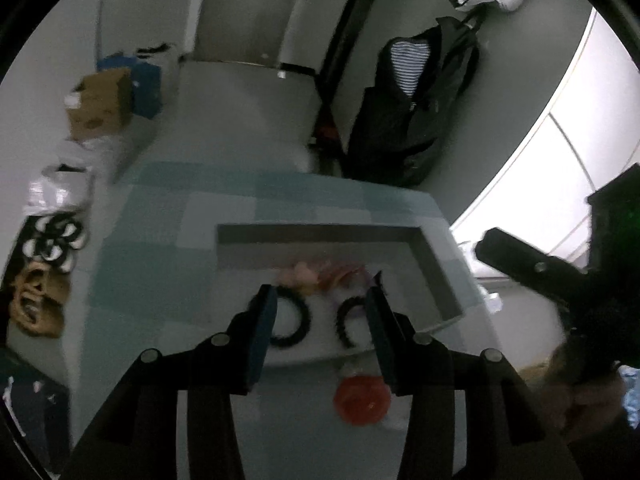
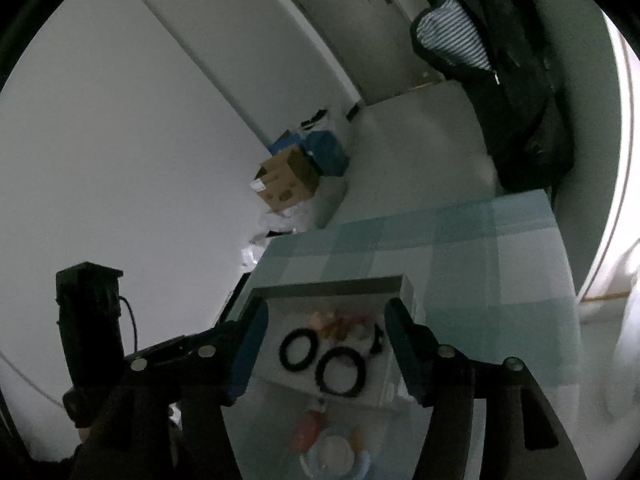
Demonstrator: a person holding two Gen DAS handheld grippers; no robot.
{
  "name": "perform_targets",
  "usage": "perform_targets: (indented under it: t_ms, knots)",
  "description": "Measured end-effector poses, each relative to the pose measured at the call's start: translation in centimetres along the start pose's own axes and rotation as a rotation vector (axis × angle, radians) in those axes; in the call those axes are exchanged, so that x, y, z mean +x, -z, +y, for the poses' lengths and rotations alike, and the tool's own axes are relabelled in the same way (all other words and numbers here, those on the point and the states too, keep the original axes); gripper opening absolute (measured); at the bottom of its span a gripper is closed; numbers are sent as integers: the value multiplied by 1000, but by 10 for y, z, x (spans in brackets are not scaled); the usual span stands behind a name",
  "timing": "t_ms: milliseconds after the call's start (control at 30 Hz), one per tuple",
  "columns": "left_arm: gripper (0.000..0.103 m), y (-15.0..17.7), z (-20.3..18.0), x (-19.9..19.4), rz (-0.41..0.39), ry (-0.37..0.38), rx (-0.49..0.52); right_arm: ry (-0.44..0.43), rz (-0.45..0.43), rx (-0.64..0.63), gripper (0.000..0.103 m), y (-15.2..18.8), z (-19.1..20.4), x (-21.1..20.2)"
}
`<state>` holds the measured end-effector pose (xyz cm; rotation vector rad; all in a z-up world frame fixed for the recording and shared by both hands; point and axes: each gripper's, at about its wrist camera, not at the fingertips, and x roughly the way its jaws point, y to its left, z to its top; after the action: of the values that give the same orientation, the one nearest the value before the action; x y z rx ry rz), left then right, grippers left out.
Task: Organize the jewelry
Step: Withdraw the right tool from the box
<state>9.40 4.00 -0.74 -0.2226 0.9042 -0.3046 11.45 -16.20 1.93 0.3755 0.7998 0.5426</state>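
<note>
Nearest, the left claw [image 1: 322, 320] hangs with its blue-padded jaws part-way apart and nothing between them; the right claw [image 2: 326, 334] stands wider, also empty. No earlier picture is there to compare against, and both views are smeared, so fine detail is uncertain. Just below the jaws, on the pale blue-and-white checked tabletop [image 2: 500, 280], lies a round red-orange piece [image 1: 362, 400], with a pale ring-shaped item [image 2: 334, 454] beside it, both outside the tray. Past them sits the shallow white open tray with grey walls [image 1: 320, 236], holding two black toothed rings [image 2: 298, 350] lying flat side by side, a small black trinket [image 2: 376, 338] near its right wall, and a heap of pink and peach pieces [image 1: 320, 274] at the back. The likely trouble: the loose pieces lie low and close to the tray's near rim, so a claw coming down steeply may knock the rim and shift the whole tray, or pinch two things at once; the rings sit close enough together that lifting one could drag the other. The two claws also work near each other and could collide. Farther off, a brown cardboard box [image 2: 286, 178] and a dark hanging jacket [image 1: 416, 108] stand well clear.
</note>
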Motion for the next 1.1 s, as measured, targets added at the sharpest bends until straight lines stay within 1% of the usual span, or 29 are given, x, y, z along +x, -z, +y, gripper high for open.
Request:
perform_targets:
  t_ms: [67, 200, 300, 367, 400, 467, 567, 667, 767, 833, 900, 967, 1000, 1100]
  knots:
    - [40, 6, 1, -10, -23, 1, -15, 7, -16, -23, 69, 5, 5, -10]
    - [40, 13, -2, -20, -36, 2, -22, 10, -37, -31, 76, 21, 11, -26]
    - [41, 22, -1, -19, -11, 33, -46, 25, -39, -16, 82, 35, 12, -35]
    - [47, 27, 0, -16, 24, 68, -71, 36, -30, -9, 82, 44, 12, -40]
    - [48, 31, -1, -13, 38, 81, -84, 40, -20, -8, 83, 49, 12, -42]
    - [49, 36, -5, -10, 55, 102, -79, 54, -2, -6, 85, 55, 11, -43]
    - [49, 40, -14, 4, 105, 140, -57, 68, 20, 1, 87, 66, 9, -47]
    - [49, 41, -18, 19, 147, 139, -56, 79, 30, 13, 91, 74, 7, -53]
    - [49, 44, -19, 32, 189, 146, -63, 89, 38, 19, 91, 79, 6, -57]
    - [49, 45, -21, 39, 210, 119, -64, 88, 39, 26, 91, 84, 7, -61]
    - [49, 46, -21, 45, 223, 116, -75, 97, 34, 28, 92, 85, 7, -64]
    - [49, 46, -20, 52, 240, 90, -82, 102, 35, 30, 92, 86, 6, -65]
    - [49, 47, -19, 51, 229, 92, -77, 107, 36, 29, 92, 86, 6, -65]
    - [49, 46, -22, 53, 236, 74, -47, 112, 41, 33, 92, 84, 5, -63]
